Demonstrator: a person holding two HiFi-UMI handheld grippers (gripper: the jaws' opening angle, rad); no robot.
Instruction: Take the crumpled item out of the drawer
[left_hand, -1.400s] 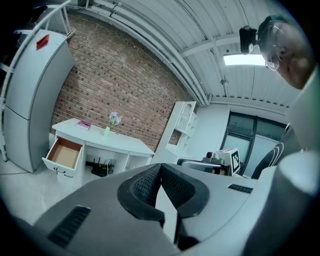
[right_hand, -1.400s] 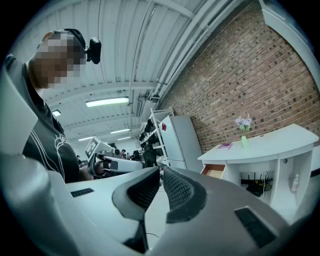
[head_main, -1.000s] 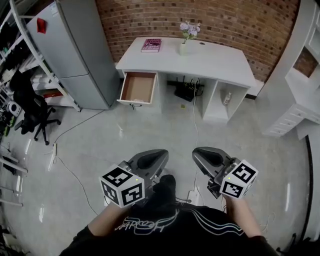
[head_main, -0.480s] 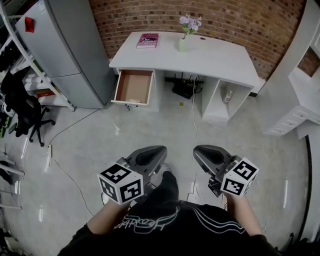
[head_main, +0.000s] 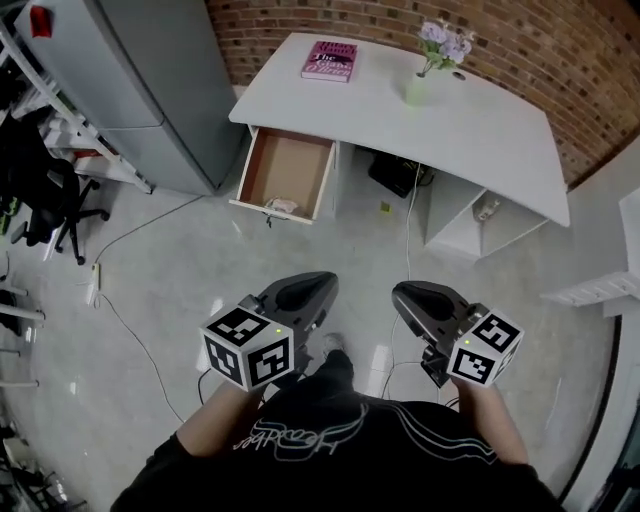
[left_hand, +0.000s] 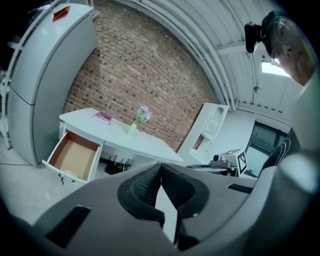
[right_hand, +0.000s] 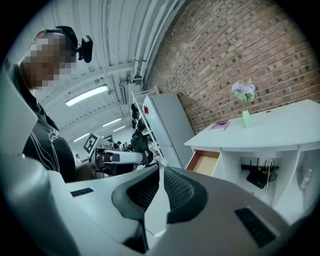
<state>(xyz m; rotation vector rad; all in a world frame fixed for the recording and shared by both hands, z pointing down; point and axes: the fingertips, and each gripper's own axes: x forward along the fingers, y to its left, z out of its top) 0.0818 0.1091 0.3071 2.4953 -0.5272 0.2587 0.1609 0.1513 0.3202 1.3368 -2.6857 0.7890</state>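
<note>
- Two grey hand-held tools, the left tool (head_main: 306, 291) and the right tool (head_main: 420, 300), are being carried low over the pale floor, well apart from the white worktop (head_main: 470, 130).
- Both pairs of jaws are being held pressed together, and nothing is being gripped in either.
- One small, pale crumpled item (head_main: 283, 206) is being shown lying inside the open white drawer with a brown bottom (head_main: 288, 165), near its front edge.
- Little of the task is being counted as done: the drawer is standing pulled out, while the approach, the grasp and the lifting out are being judged as left.
</note>
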